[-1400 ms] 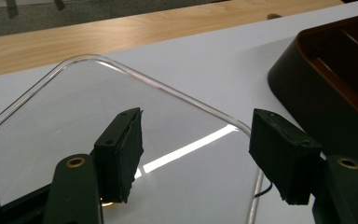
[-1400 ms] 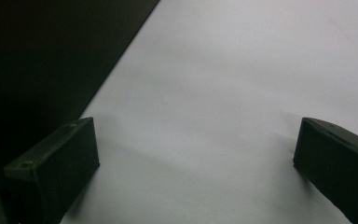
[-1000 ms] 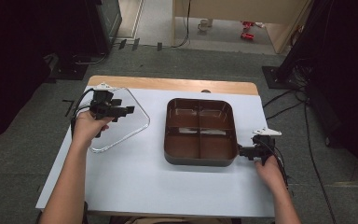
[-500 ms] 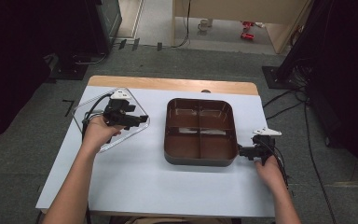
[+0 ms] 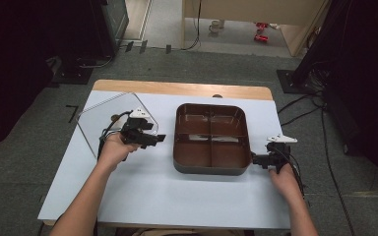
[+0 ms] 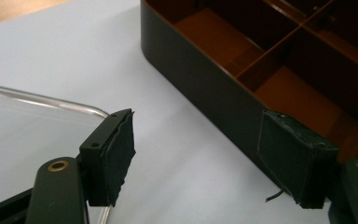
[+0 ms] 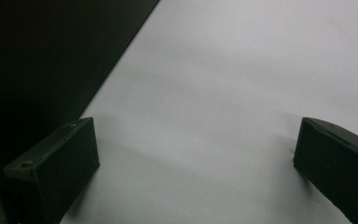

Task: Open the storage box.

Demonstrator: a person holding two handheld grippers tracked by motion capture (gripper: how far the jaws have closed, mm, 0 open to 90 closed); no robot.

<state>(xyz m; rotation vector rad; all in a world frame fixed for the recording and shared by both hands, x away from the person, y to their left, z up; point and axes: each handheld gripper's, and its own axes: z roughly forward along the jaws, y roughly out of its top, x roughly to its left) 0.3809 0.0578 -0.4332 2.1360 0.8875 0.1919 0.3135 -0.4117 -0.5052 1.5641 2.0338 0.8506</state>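
Observation:
A dark brown tray [image 5: 211, 170] with four empty compartments sits mid-table. Left of it is a clear plastic lid [image 5: 98, 120]. My left gripper [image 5: 158, 139] hovers over the lid's right edge and points at the tray, open with nothing between its pads. In the left gripper view, the left gripper [image 6: 200, 163] has the lid's rim [image 6: 51, 100] under its left jaw and the tray wall [image 6: 205, 88] just ahead. My right gripper [image 5: 256, 160] rests at the tray's near right corner, open. In the right gripper view, the right gripper [image 7: 196, 172] spans bare table, with the tray wall [image 7: 37, 70] on its left.
The white tabletop [image 5: 177, 196] has a wooden strip [image 5: 177, 88] along its far edge. Cables trail from both grippers. Dark equipment and cables stand on the floor around the table.
My left hand has moved right and a little down, from over the lid towards the tray. The right hand has stayed put.

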